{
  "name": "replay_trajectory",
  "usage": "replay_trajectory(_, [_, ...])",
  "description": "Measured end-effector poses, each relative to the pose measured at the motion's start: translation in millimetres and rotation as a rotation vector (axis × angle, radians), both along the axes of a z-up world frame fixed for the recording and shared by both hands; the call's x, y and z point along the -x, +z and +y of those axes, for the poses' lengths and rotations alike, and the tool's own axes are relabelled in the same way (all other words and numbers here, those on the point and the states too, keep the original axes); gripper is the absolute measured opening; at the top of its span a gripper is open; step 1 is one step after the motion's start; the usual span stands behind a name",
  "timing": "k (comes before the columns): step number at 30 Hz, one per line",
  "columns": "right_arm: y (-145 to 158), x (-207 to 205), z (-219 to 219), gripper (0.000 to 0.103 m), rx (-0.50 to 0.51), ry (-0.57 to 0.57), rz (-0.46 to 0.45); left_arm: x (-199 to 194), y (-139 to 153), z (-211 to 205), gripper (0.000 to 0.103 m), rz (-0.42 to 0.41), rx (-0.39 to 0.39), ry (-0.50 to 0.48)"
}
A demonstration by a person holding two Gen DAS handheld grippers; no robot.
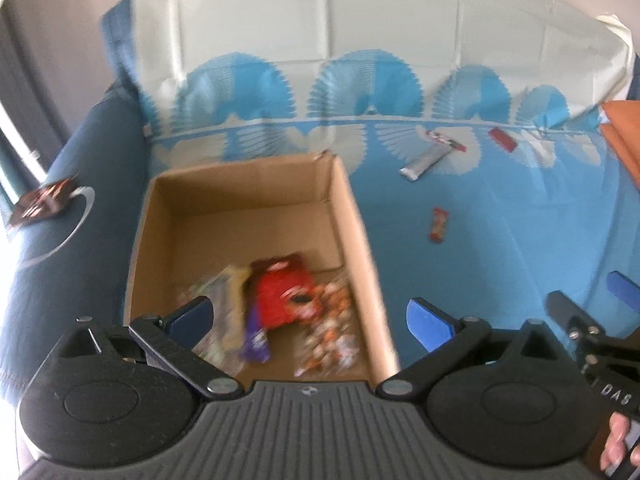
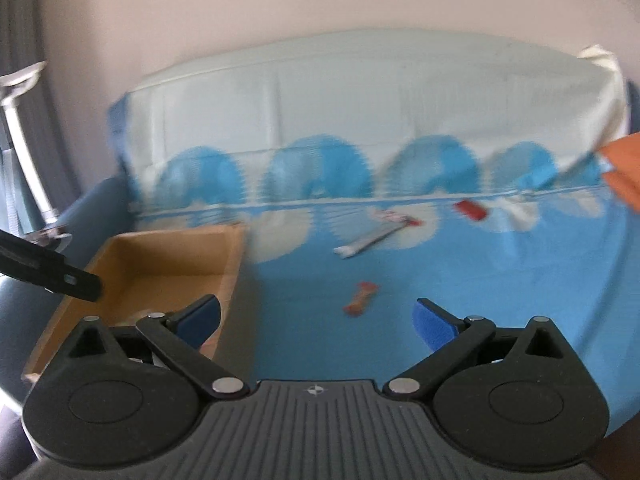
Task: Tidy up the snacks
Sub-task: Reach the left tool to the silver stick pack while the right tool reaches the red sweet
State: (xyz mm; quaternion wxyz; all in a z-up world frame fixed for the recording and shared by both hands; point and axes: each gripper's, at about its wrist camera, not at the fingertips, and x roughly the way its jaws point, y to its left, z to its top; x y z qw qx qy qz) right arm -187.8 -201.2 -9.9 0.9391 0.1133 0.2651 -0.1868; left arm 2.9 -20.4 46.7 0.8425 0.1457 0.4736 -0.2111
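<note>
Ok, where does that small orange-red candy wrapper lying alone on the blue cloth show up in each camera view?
Left wrist view: the small candy wrapper lies right of centre, on the blue cloth just right of the cardboard box.
Right wrist view: the wrapper lies near the centre, above the open right claw.
Shared landmark: the long silver bar sits further back on the cloth in both.
</note>
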Motion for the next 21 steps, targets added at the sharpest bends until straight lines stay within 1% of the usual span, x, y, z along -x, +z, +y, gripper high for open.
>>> replay_trajectory(3, [-2.4,0.7,-45.3,0.102,0.039,-0.062,0.000,-23.7,-1.5,-41.0,0.103,0.015,0.003,-0.036])
replay_trajectory(5, [-3.0,-4.5,-81.1,0.103,0.068,-0.102,-0.013,-43.0,-4.7,-73.4,0.103,0.026,0.005,-0.065])
replay_trajectory(7, [-2.1,-17.9,-120.9,0.103,0.095,-0.130,-0.020,-64.7,-11.2,-109.5,0.103,0.027,-0.008,-0.098])
replay_trajectory(10, [-4.9,-47.9,-183.8,0.103,0.116,-0.155,-0.049,-100.4,-33.2,-163.2,0.103,0.015,-0.036,-0.172])
replay_trajectory(12, [-16.3,-75.4,-226.3,0.103,0.116,-0.163,-0.039,-125.8,-56.3,-198.6,0.103,0.037,-0.039,-0.232])
replay_trajectory(13, [-26.3,-90.9,-248.3,0.103,0.109,-0.163,-0.041,-137.8,-68.7,-213.4,0.103,0.049,-0.045,-0.246])
replay_trajectory(15, [-51.6,-124.4,-290.8,0.103,0.057,-0.154,-0.007,-163.6,-97.0,-241.4,0.103,0.074,-0.052,-0.254])
replay_trajectory(17, [-79.1,-156.1,-321.5,0.103,0.011,-0.144,0.022,-189.3,-127.6,-267.4,0.103,0.105,-0.049,-0.270])
replay_trajectory(18, [-97.5,-175.1,-339.7,0.103,-0.004,-0.149,0.048,-197.1,-141.2,-279.2,0.103,0.120,-0.052,-0.270])
replay_trajectory(21, [-144.3,-223.7,-375.0,0.103,-0.033,-0.184,0.093,-222.1,-187.0,-318.1,0.103,0.169,-0.053,-0.285])
